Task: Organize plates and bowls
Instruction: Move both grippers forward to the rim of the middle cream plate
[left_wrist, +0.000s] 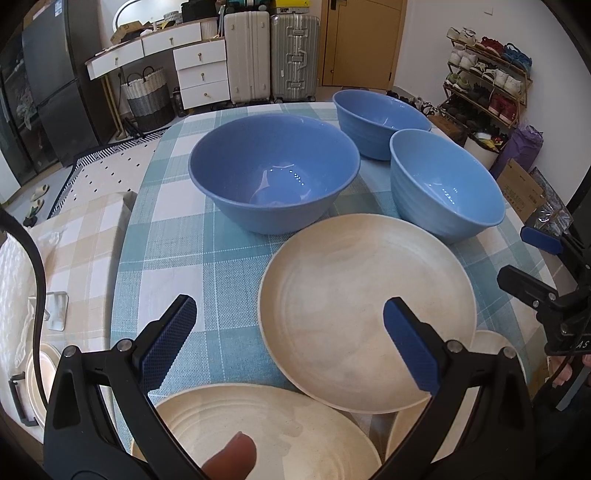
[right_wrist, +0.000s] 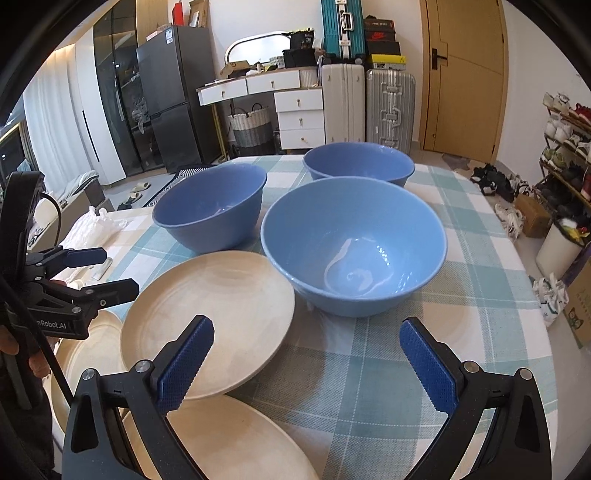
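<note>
Plates (left_wrist: 365, 314) lie overlapped at the near bench (right_wrist: 461, 258) edge w/ three blue bowls (right_wrist: 354, 247) just behind. Both grippers, left (left_wrist: 290, 343) & right (right_wrist: 306, 362), hover w/ fingers spread, holding nothing. Risk: lifting the tilted top plate could drag those under it off the edge.

Beyond your tabletop's far edge stand a white drawer desk (right_wrist: 291, 110), two suitcases (right_wrist: 369, 107), a wooden door (right_wrist: 465, 74), and a dark fridge (right_wrist: 173, 96).
</note>
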